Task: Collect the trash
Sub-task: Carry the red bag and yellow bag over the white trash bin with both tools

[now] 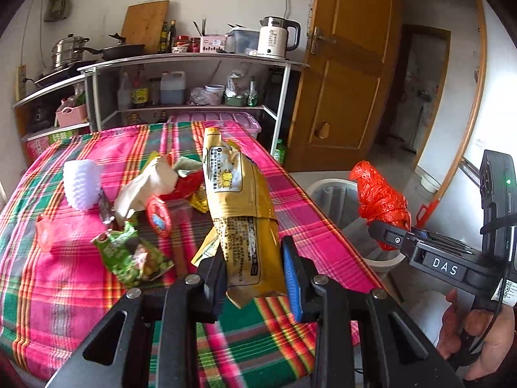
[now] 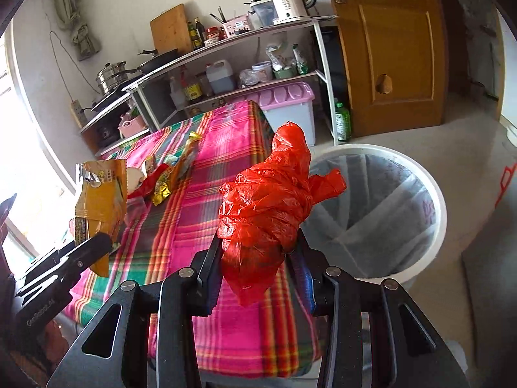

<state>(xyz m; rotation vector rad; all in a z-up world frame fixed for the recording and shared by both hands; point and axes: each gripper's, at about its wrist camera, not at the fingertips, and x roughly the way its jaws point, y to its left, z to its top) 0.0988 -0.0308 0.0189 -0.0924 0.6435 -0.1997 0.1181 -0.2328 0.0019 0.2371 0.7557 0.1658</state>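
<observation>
Left gripper (image 1: 255, 268) pinching yellow bag (image 1: 239, 207), right gripper (image 2: 255, 268) clamping red bag (image 2: 268, 213), pads partly hidden.

It was a home kitchen: open shelves (image 1: 194, 61) held a steamer pot (image 1: 69, 50), wok (image 1: 124, 50), oil bottles (image 1: 168, 35) and kettle (image 1: 278, 37), beside a plaid-clothed table (image 1: 80, 274) and wooden door (image 1: 349, 64).

both wrist views face along their fingers, close, sharing plaid table (image 1: 80, 278) (image 2: 226, 161)

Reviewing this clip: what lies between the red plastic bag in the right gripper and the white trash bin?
Nothing solid. In the right wrist view the red plastic bag, clamped in the right gripper, sits beside the white trash bin, with only open air across the table's edge.
</observation>
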